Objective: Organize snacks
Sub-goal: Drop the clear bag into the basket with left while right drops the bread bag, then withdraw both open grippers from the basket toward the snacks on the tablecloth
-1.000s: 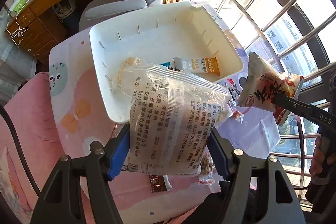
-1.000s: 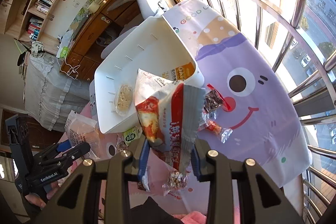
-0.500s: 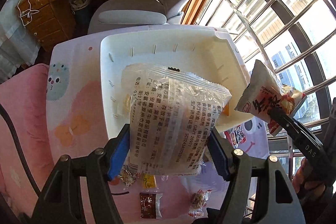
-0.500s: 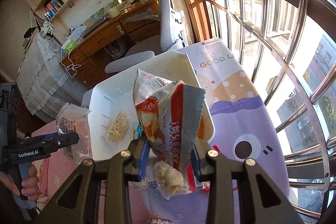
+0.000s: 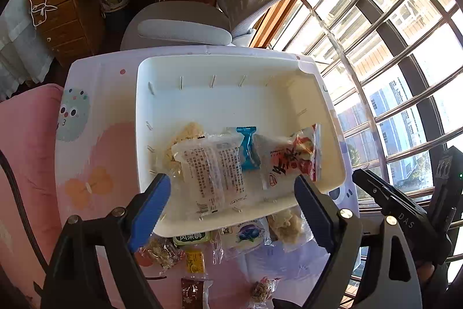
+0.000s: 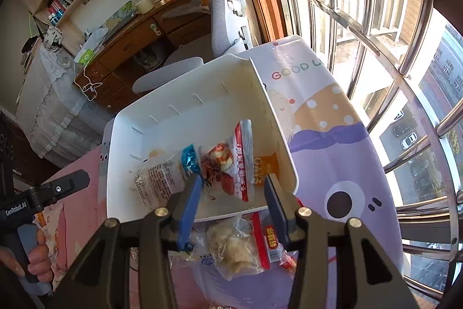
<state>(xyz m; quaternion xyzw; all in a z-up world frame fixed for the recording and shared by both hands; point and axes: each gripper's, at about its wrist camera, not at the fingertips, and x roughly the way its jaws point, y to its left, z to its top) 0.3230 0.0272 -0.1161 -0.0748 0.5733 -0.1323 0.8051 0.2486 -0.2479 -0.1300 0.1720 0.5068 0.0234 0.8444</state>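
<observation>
**Two packets dropped into the bin**

Both packets have left the jaws since the earlier frames: the clear packet [image 5: 215, 170] with black print and the red-and-white packet [image 5: 289, 161] now lie inside the white bin [image 5: 231, 94], at its near side, with a small blue sachet [image 5: 247, 148] between them. The left hand-held gripper [image 5: 231, 199] has just been opening and stands wide apart with nothing between its pads; the right hand-held gripper [image 6: 231, 199] has likewise been opening and hangs over the bin's near rim, jaws apart and free of the red packet below. An orange sachet [image 6: 264, 167] lies against the bin's right wall.

Judging by this, the release step is done and the sorting is partly through. Several snacks are not yet in the bin, lying on the table [image 6: 332, 112] at its near edge, just outside the bin's near wall: a pale puffed snack bag [image 6: 231, 248], a green-labelled pack [image 5: 191, 236], a yellow sweet [image 5: 194, 261] and a dark brown one [image 5: 191, 290]. The next move probably calls for each gripper to draw back over the near rim, drop toward one of these and close on it; thin wrappers lying flat may be hard to pinch.

Readable writing: "GOOD L" on the table's cloth, "GenRobot.AI" on the left gripper's side, "DAS" on the right one's. The packets' print is too small to read.
</observation>
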